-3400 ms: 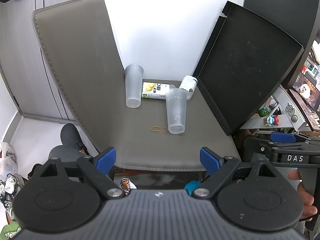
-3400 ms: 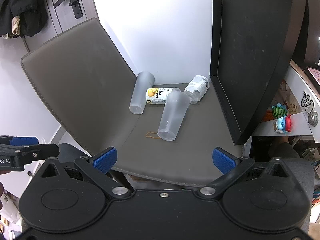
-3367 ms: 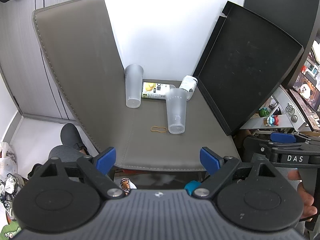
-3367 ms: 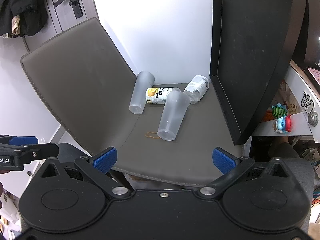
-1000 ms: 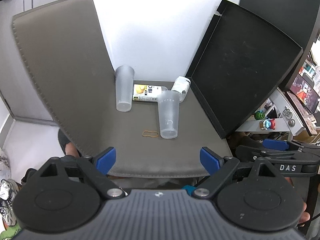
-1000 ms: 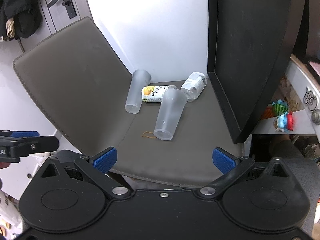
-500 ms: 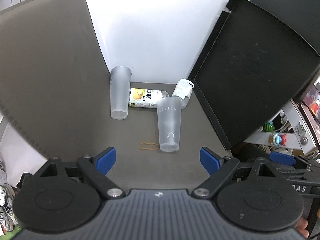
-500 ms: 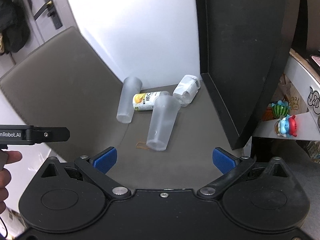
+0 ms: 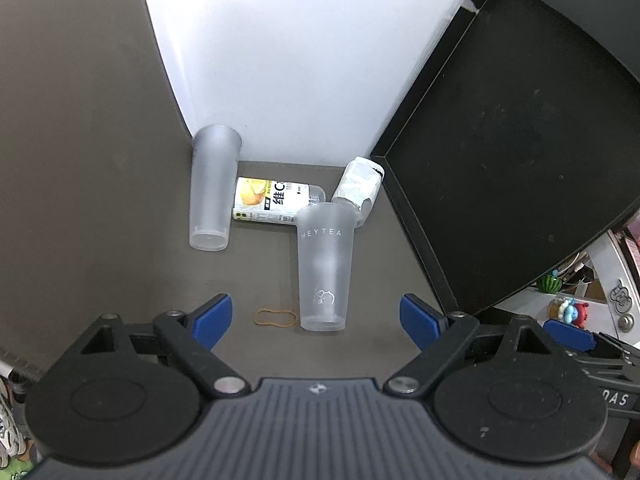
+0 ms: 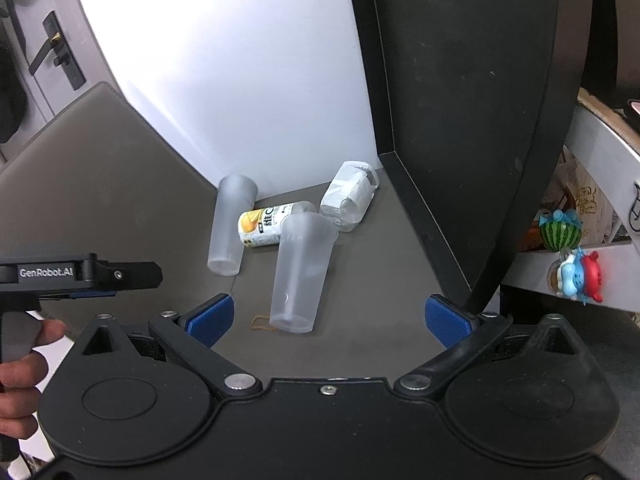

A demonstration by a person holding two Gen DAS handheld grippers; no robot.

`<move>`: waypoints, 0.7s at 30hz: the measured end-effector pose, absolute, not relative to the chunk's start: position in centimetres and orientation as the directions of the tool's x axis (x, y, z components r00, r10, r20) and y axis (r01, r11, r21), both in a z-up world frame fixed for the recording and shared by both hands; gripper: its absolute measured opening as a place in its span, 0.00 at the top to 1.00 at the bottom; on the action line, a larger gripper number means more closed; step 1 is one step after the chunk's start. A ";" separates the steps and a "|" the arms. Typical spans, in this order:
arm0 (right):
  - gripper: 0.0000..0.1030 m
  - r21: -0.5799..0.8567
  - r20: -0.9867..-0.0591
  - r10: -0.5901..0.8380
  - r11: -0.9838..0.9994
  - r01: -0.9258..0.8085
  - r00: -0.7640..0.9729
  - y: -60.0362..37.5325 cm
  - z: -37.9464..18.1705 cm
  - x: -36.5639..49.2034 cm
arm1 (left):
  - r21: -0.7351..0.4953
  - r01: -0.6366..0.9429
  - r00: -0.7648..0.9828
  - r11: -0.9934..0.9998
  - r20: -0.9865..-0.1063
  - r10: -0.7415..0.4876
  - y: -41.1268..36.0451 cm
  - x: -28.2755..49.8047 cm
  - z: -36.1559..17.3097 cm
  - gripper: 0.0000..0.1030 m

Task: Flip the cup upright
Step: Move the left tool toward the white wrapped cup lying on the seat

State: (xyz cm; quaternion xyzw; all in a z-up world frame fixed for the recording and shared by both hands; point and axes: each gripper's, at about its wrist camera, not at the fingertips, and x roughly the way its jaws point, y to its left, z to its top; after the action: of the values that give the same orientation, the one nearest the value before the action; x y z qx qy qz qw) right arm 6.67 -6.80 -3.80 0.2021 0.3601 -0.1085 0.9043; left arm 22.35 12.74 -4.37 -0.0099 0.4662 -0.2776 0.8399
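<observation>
Frosted translucent plastic makes up the nearer cup (image 9: 325, 268), printed HEYTEA near its wide rim; it appears to stand on the grey surface (image 9: 372, 280) with its wide mouth up and narrow base down, though the fisheye bend makes it look tilted in the right wrist view (image 10: 301, 272). Just beside its base, to the left, lies a thin tan rubber band (image 9: 276, 317). A second frosted cup (image 9: 212, 188) of the same kind sits farther back and to the left, close to the grey padded panel (image 9: 80, 140) that rises along that side. Between and behind the two cups lies a small bottle on its side with a yellow label (image 9: 272, 200), and next to it, towards the right, a crumpled clear bottle with a white label (image 9: 358, 188) near the edge of the black tray (image 9: 520, 140) propped upright against the white wall. The left gripper (image 9: 316, 318) hovers short of the nearer cup, its blue-padded jaws spread wide and holding nothing. The right gripper (image 10: 330, 318) hangs likewise before that cup, jaws wide apart and empty. On the right, a shelf carries small toys, among them a watermelon figure (image 10: 559, 232).
</observation>
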 end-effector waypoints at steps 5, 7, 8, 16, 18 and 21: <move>0.00 0.300 -0.682 -0.056 0.888 0.348 0.730 -7.5 -4.4 7.6 | -0.277 0.466 0.391 0.840 -0.787 -0.477 11.1 24.2 -4.9 0.13; 0.00 0.306 -0.676 -0.059 0.885 0.352 0.735 -7.7 -4.6 7.9 | -0.274 0.472 0.385 0.838 -0.791 -0.476 10.5 25.0 -4.9 0.13; 0.00 0.310 -0.676 -0.060 0.881 0.357 0.735 -7.8 -4.8 8.1 | -0.272 0.475 0.382 0.837 -0.793 -0.475 10.2 25.4 -5.0 0.13; 0.00 0.349 -0.666 -0.068 0.852 0.391 0.742 -9.5 -5.8 9.3 | -0.267 0.489 0.371 0.830 -0.798 -0.475 8.2 28.0 -5.8 0.13; 0.00 0.347 -0.666 -0.075 0.850 0.397 0.742 -9.7 -6.1 9.5 | -0.264 0.495 0.365 0.828 -0.801 -0.474 7.7 28.4 -5.9 0.13; 0.00 0.344 -0.671 -0.073 0.851 0.397 0.738 -10.0 -6.5 10.1 | -0.255 0.508 0.362 0.823 -0.803 -0.473 6.9 29.3 -6.2 0.13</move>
State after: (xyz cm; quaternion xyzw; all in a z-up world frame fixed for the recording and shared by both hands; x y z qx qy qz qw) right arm 10.08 -9.99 -6.50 0.2399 0.3375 -0.1305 0.9008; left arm 29.27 6.85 -6.18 0.0185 0.4802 -0.2972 0.8251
